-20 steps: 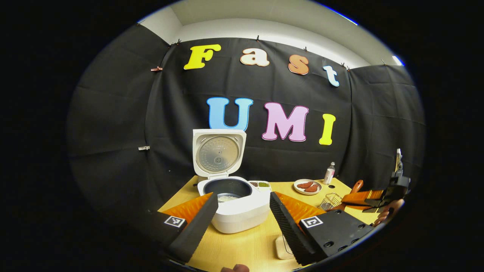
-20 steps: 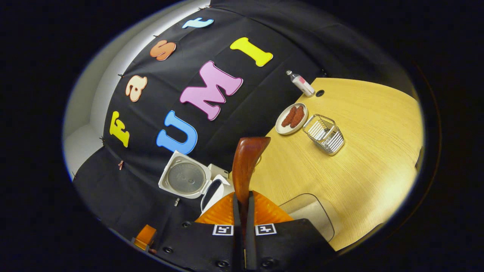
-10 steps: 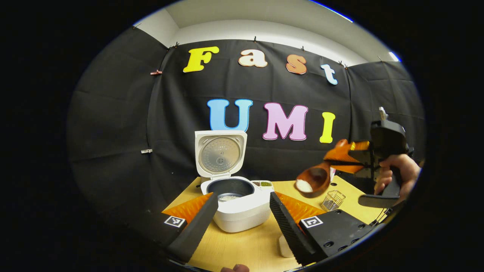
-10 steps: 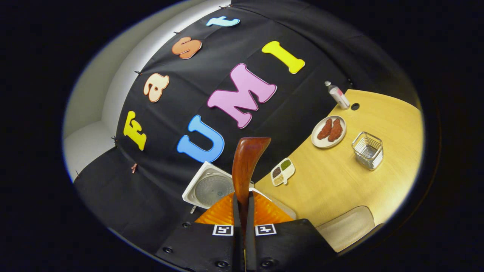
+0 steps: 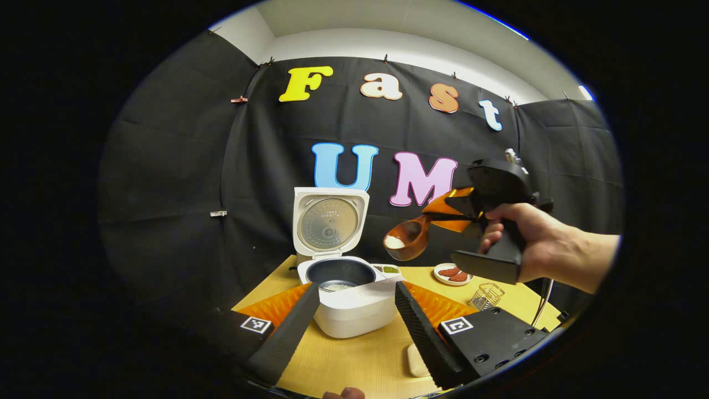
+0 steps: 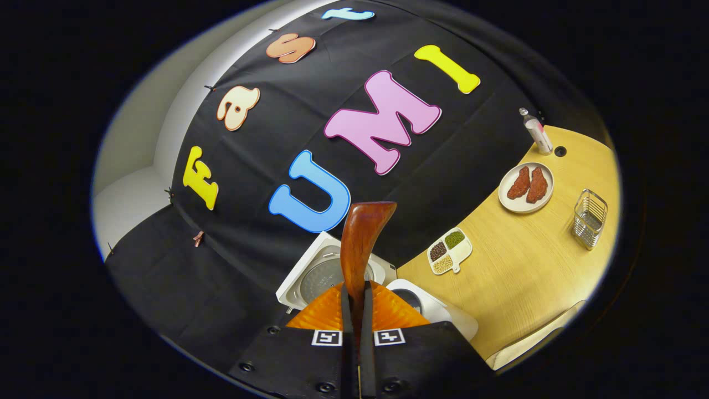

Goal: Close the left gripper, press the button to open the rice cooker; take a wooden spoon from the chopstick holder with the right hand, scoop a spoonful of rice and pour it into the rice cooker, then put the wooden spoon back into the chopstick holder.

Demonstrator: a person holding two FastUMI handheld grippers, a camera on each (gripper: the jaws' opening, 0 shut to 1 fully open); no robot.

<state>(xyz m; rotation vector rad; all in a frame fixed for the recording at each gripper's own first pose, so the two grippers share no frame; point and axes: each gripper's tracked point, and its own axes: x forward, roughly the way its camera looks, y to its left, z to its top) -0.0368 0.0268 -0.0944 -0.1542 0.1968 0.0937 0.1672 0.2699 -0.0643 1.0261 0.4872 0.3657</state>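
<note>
My right tool [image 5: 451, 213], clamped on the wooden spoon [image 5: 407, 241], has carried its rice leftward, nearly above the open rice cooker [image 5: 346, 296]; left tool [image 5: 354, 316] wide.

Your rice cooker [image 5: 348, 302], white, sits on the table w/ lid [image 5: 330, 223] upright, open; a bit of rice in the dark pot. Wooden spoon [image 5: 408, 239], reddish-brown, is up in the air to its right, bowl holding white rice. Wire chopstick holder [image 5: 485, 295] stands farther right.

No readable text, label, brand, number or sign shows.
</note>
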